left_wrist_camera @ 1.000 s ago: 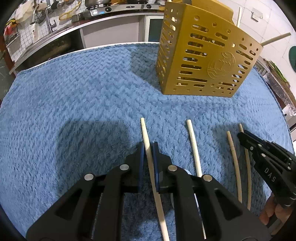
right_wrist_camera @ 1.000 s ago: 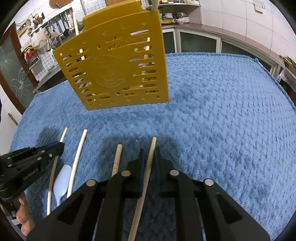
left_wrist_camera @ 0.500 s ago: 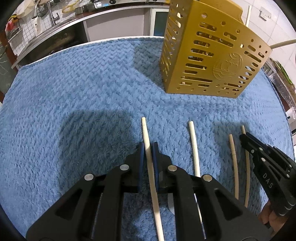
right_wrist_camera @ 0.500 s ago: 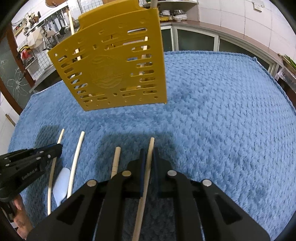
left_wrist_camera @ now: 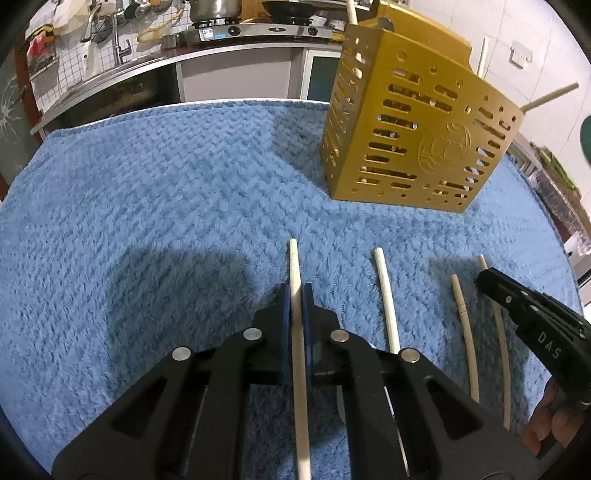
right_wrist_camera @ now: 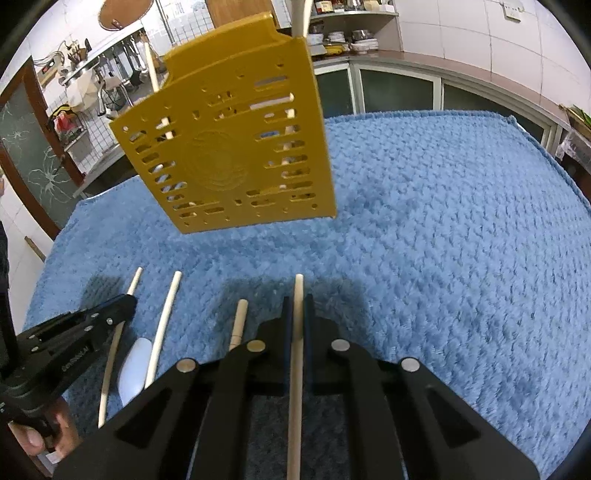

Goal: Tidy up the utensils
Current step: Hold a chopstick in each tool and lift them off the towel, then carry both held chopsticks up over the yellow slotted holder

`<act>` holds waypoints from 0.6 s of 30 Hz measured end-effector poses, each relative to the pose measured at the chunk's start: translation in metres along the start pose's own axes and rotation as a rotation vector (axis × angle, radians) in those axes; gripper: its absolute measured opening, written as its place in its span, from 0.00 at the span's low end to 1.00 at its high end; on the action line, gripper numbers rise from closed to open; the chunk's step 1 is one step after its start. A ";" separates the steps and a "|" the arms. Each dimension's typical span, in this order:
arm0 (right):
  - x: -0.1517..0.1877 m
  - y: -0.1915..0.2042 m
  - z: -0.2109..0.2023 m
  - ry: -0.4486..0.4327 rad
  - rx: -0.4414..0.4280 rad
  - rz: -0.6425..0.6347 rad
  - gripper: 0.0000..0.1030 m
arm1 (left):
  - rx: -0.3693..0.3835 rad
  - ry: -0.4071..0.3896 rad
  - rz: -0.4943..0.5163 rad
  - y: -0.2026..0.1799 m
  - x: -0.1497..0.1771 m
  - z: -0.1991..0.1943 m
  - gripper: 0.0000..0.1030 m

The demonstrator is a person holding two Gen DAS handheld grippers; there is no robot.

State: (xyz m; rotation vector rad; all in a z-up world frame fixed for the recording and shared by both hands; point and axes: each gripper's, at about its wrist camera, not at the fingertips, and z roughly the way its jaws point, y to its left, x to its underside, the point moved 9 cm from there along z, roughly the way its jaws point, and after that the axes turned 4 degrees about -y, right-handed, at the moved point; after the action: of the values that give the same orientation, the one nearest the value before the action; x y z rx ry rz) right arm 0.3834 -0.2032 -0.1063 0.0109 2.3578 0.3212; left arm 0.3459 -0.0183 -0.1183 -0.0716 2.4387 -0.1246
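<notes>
My left gripper (left_wrist_camera: pixel 294 290) is shut on a pale chopstick (left_wrist_camera: pixel 295 266) that runs forward between its jaws. My right gripper (right_wrist_camera: pixel 297 301) is shut on another pale chopstick (right_wrist_camera: pixel 298 295). A gold perforated utensil holder (left_wrist_camera: pixel 413 136) stands on the blue towel ahead and right of the left gripper; it also shows in the right wrist view (right_wrist_camera: pixel 229 155), ahead and left, with several sticks standing in it. More chopsticks lie on the towel: one (left_wrist_camera: pixel 386 299) right of the left gripper, another (left_wrist_camera: pixel 465 332) beyond. The right gripper's body (left_wrist_camera: pixel 535 325) shows at the right of the left wrist view.
A blue fluffy towel (left_wrist_camera: pixel 166 206) covers the table. A white spoon (right_wrist_camera: pixel 135 365) lies between loose chopsticks (right_wrist_camera: pixel 164 325) left of the right gripper. The left gripper's body (right_wrist_camera: pixel 70 343) shows at the left of the right wrist view. A kitchen counter with a stove (left_wrist_camera: pixel 236 33) is behind.
Both grippers have risen and tilted with their chopsticks still held; the holder and far counter now show more fully. The loose chopsticks have not moved.
</notes>
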 end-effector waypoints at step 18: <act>-0.058 0.021 -0.080 -0.339 -0.196 -0.036 0.06 | 0.158 -0.290 0.042 -0.032 -0.056 -0.077 0.04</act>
State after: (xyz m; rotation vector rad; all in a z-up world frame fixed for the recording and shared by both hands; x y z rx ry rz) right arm 0.3681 -0.2066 -0.0063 -0.0652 1.9819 0.4911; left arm 0.3398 -0.0399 -0.0199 0.0311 2.1325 -0.2687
